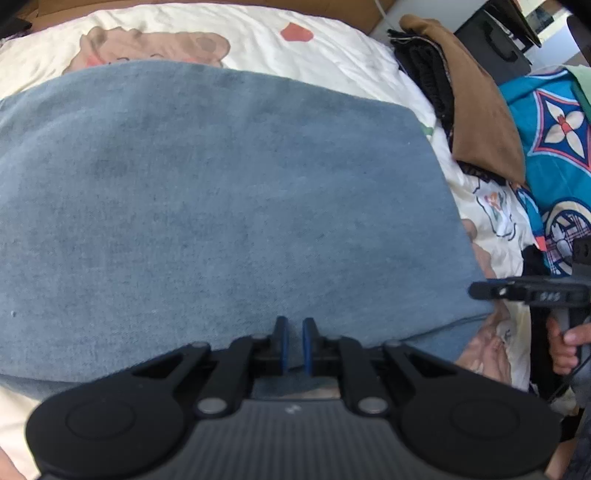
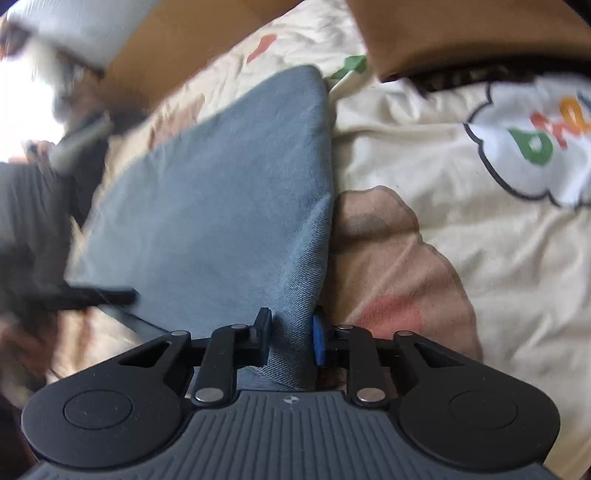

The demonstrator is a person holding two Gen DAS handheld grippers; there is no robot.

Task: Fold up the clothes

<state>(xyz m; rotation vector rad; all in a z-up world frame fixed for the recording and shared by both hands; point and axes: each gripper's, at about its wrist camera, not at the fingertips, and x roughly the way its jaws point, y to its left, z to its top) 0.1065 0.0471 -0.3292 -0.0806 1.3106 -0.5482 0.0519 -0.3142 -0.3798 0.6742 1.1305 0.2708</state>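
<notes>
**Left wrist and right wrist views: blue garment on the bed, both grippers at its edge**

Left wrist view shows the blue garment (image 1: 221,206) spread flat and wide on the cream bedsheet (image 1: 258,33) with cartoon prints. The left gripper (image 1: 294,341) is at the near edge of the garment, its jaws almost together with only a thin slit between the blue pads; I cannot tell if a fold of cloth is pinched there. At the right border, a hand (image 1: 565,343) holds the right gripper (image 1: 476,290), seen from the side at the garment's corner. A brown cloth (image 1: 480,107) lies on dark clothes beside a turquoise patterned fabric (image 1: 554,122) — only this view shows that fabric.

Right wrist view shows what the first does not: the right gripper (image 2: 291,338) has its jaws closed on a raised fold of the blue garment (image 2: 221,192) — the cloth stands between the two fingers. The left side is blurred.
</notes>
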